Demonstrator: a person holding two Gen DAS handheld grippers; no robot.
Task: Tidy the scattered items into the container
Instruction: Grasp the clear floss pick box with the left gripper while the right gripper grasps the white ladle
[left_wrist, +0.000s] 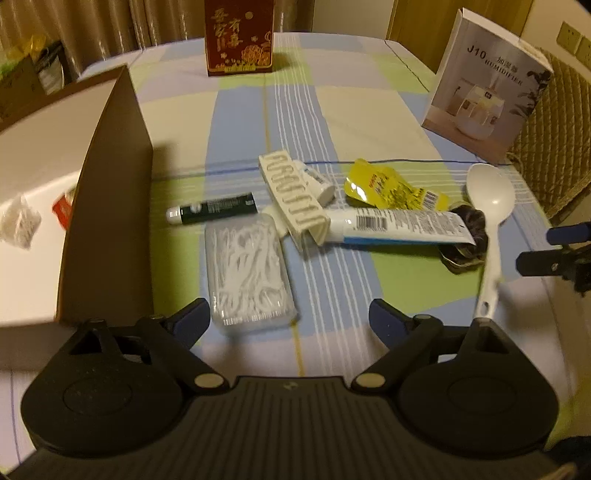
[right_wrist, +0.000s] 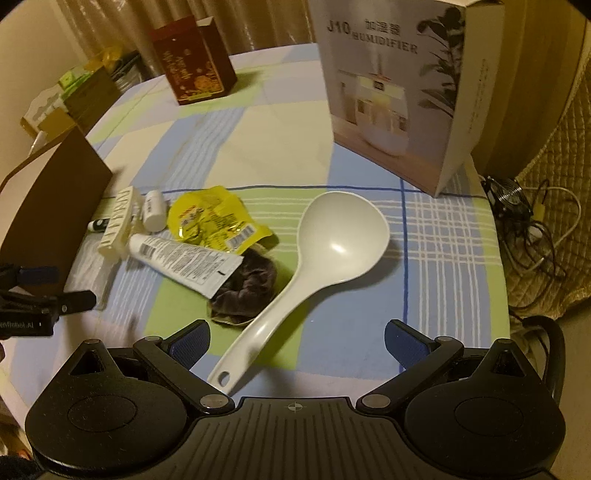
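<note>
On the checked tablecloth of the table (left_wrist: 332, 122), a cluster of small things waits beside the open cardboard box (left_wrist: 107, 192), which stands at the left edge and already holds a white packet and something red. The left tool (left_wrist: 288, 321) hangs with its jaws spread wide and nothing between them, just above a clear case of floss picks (left_wrist: 247, 266). Beyond that lie a dark tube (left_wrist: 210, 212), a cream hair clip (left_wrist: 291, 199) resting across a white toothpaste tube (left_wrist: 399, 223), a small white bottle (left_wrist: 321, 182), a yellow sachet (left_wrist: 388, 186) and a dark scrunchie (left_wrist: 469, 240) partly under the toothpaste tube's flat end.

The right tool (right_wrist: 295, 343) is likewise spread and empty, with the handle of a white ladle (right_wrist: 306, 258) lying between its fingers (right_wrist: 192, 341), offset toward the left one.

Several risks seem likely from here. The floss case is smooth and wide, so a pinch across its broad side may squirt it out or pop the lid. The ladle is bowl-heavy; gripped near the handle's end it may swing down and sweep the scrunchie or sachet off the pile. Because the clip, tube and scrunchie overlap, lifting one could drag its neighbours. The box's tall near wall could also catch anything carried too low.
</note>
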